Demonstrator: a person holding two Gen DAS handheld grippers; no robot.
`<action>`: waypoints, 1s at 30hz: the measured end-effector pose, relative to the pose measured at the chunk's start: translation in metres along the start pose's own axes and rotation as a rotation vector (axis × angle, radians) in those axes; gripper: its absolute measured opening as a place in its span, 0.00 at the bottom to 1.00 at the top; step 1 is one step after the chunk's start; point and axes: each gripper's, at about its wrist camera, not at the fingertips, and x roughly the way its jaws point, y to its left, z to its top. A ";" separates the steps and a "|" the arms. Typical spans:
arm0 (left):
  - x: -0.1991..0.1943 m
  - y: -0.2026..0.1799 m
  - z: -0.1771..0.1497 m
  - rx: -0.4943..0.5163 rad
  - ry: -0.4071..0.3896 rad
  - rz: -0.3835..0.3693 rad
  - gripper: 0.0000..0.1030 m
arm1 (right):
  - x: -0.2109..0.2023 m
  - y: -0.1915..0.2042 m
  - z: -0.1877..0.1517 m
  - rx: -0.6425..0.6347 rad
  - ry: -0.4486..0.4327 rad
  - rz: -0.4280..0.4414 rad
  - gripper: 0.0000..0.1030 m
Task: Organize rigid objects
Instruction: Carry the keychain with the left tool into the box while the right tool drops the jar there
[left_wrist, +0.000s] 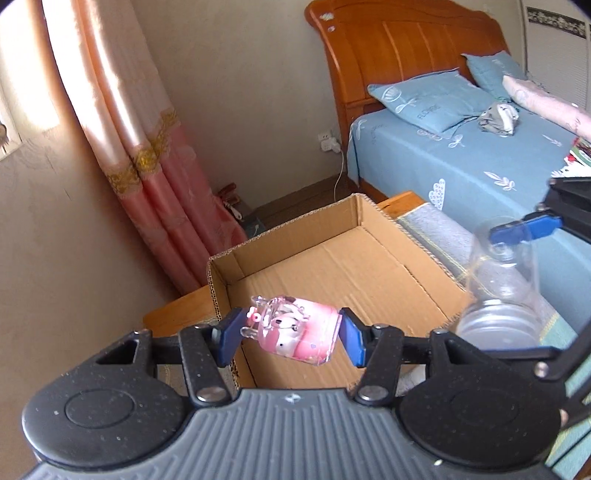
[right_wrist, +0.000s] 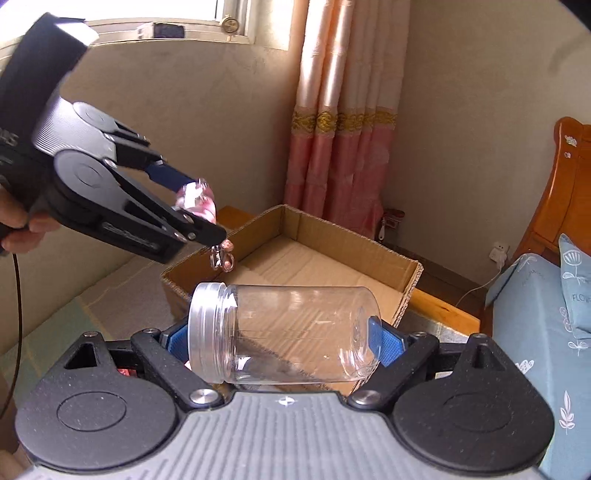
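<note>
So there's a little pink keychain charm (left_wrist: 291, 330), clear plastic with a cartoon face on it, lying sideways and pinched end to end, up in the air over the near edge of the open cardboard box (left_wrist: 332, 258). In the right wrist view its metal clasp (right_wrist: 221, 258) dangles below it. The clear plastic jar (right_wrist: 284, 332) has no lid, threaded mouth pointing left, also held on its side above the box's near corner. Box looks empty inside.
</note>
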 end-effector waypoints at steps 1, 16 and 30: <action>0.009 0.003 0.003 -0.010 0.015 0.003 0.53 | 0.002 -0.003 0.003 0.009 0.003 -0.001 0.92; 0.064 0.018 0.015 -0.040 0.038 0.102 0.94 | 0.033 -0.019 0.017 0.072 0.055 -0.032 0.92; -0.003 0.001 -0.051 -0.156 -0.010 0.171 0.96 | 0.084 -0.031 0.026 0.085 0.156 -0.008 0.82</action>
